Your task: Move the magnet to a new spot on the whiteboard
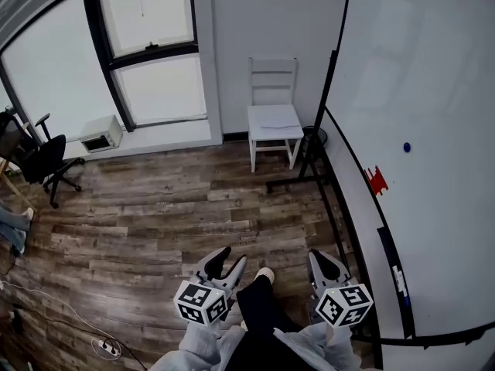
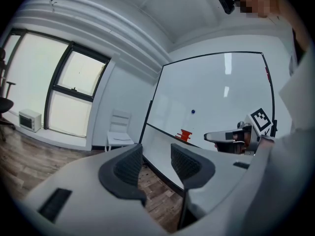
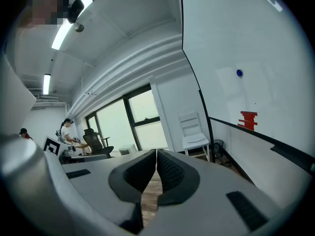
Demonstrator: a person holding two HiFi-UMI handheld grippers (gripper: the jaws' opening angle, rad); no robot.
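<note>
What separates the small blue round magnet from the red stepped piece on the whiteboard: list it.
Colour: the small blue round magnet is dark blue; the red stepped piece is bright red.
Shape: the magnet is a round dot; the red piece has a jagged, stepped outline.
Size: the red piece is clearly larger than the magnet.
Place: the magnet sits higher up, the red piece lower down.
Both sit on the white whiteboard.

Pretty sure it's an office: big whiteboard (image 1: 433, 76) at 3 o'clock, swivel chair (image 1: 45, 163) at 9, white chair (image 1: 274, 120) at 12, tall windows (image 1: 151, 49) at 11.
</note>
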